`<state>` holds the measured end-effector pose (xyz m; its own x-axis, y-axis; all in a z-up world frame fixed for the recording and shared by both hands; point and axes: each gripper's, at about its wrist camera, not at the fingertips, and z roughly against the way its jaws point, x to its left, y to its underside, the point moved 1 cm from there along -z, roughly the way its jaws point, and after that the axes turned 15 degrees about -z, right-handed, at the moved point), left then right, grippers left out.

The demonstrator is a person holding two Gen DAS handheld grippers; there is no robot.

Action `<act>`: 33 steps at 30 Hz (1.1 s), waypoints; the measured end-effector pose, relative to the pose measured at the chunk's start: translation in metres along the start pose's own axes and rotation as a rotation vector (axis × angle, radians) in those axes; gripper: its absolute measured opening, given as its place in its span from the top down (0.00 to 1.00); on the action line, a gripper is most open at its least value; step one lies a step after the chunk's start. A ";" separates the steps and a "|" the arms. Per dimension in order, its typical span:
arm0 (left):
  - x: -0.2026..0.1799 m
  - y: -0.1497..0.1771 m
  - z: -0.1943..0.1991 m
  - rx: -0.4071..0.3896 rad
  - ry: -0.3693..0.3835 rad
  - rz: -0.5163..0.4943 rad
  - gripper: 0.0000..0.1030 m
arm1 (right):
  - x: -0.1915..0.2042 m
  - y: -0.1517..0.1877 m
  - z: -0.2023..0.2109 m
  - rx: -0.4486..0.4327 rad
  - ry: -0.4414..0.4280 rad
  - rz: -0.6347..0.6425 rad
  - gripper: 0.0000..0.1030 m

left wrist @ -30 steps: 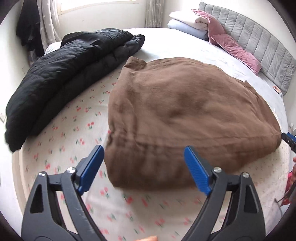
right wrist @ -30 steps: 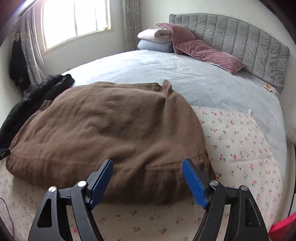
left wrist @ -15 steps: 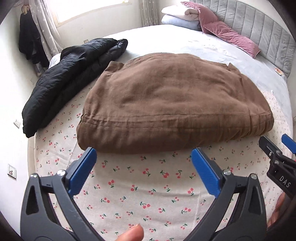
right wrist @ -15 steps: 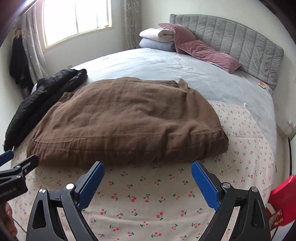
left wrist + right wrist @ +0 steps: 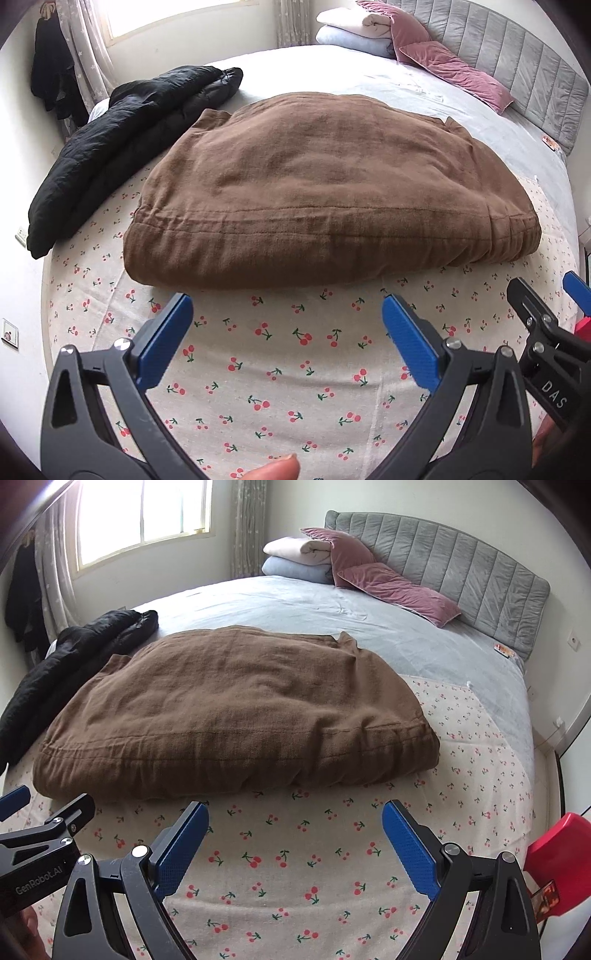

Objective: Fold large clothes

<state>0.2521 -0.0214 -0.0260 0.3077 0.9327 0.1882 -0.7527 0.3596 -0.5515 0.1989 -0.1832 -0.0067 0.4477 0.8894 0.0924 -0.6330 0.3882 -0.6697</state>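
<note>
A thick brown garment (image 5: 325,192) lies folded into a wide pad on the cherry-print sheet (image 5: 280,369); it also shows in the right wrist view (image 5: 236,712). My left gripper (image 5: 286,306) is open and empty, a short way back from the garment's near edge. My right gripper (image 5: 295,812) is open and empty, also back from that edge. The right gripper's fingers (image 5: 532,306) show at the right of the left wrist view, and the left gripper's fingers (image 5: 70,812) at the left of the right wrist view.
A black padded jacket (image 5: 122,140) lies along the bed's left side. Pink pillows (image 5: 388,583) and folded blankets (image 5: 295,557) sit by the grey headboard (image 5: 461,572). A red object (image 5: 557,856) is at the right edge. Grey bedsheet (image 5: 295,602) lies beyond the garment.
Both grippers have pulled back from the brown garment toward the bed's near edge. A second ago their fingers were at its near edge; now a strip of cherry sheet lies between.
</note>
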 end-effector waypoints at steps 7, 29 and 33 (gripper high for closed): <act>0.005 0.001 0.004 -0.008 -0.004 0.011 0.01 | 0.002 0.003 -0.007 0.021 -0.006 0.003 0.07; 0.000 0.003 -0.001 0.012 0.013 -0.018 0.01 | 0.002 0.009 -0.019 0.040 0.003 0.002 0.07; 0.000 0.003 -0.002 0.013 0.012 -0.016 0.01 | 0.004 0.011 -0.019 0.042 0.003 0.010 0.07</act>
<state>0.2506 -0.0204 -0.0293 0.3269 0.9264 0.1867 -0.7552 0.3748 -0.5378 0.2058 -0.1803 -0.0280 0.4430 0.8927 0.0831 -0.6637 0.3888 -0.6390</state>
